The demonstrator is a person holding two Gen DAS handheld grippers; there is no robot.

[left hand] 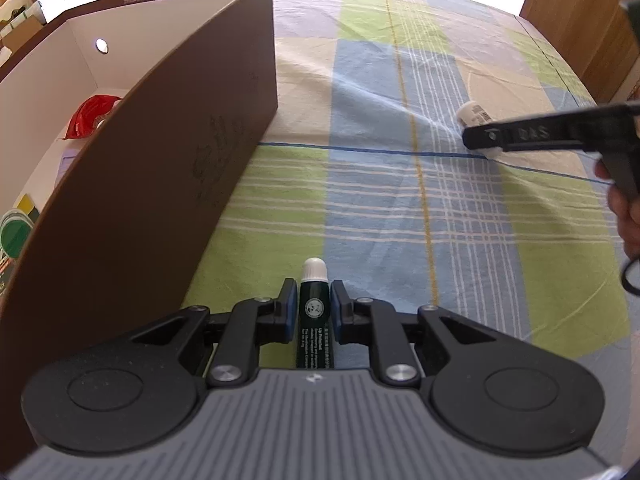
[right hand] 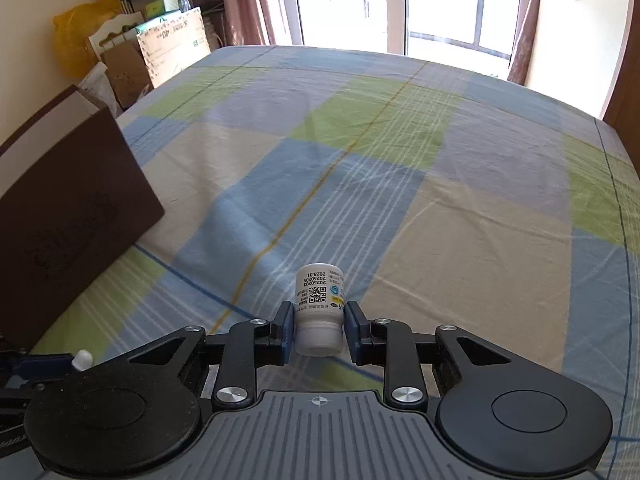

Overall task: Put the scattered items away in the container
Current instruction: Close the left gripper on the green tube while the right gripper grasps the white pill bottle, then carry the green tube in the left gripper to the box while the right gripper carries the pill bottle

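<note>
A bed [right hand: 460, 208] is covered by a checked sheet in blue, green and cream. At its left side a brown cardboard box [left hand: 168, 168] is set — white inside, its top open; a red packet [left hand: 90, 118] and a green-lidded item [left hand: 14, 228] are seen lying within it. The left gripper [left hand: 314, 306] is held low over the sheet just beside the box's near wall, its fingers pinching a dark green tube [left hand: 314, 320] whose white cap [left hand: 314, 270] points forward. The right gripper [right hand: 320, 322] is held further out over the sheet, well apart from the box — its fingers are closed on a small white bottle [right hand: 320, 300], gripped near the cap end, the printed label facing the camera. A hand [left hand: 624, 216] is seen on its handle.
</note>
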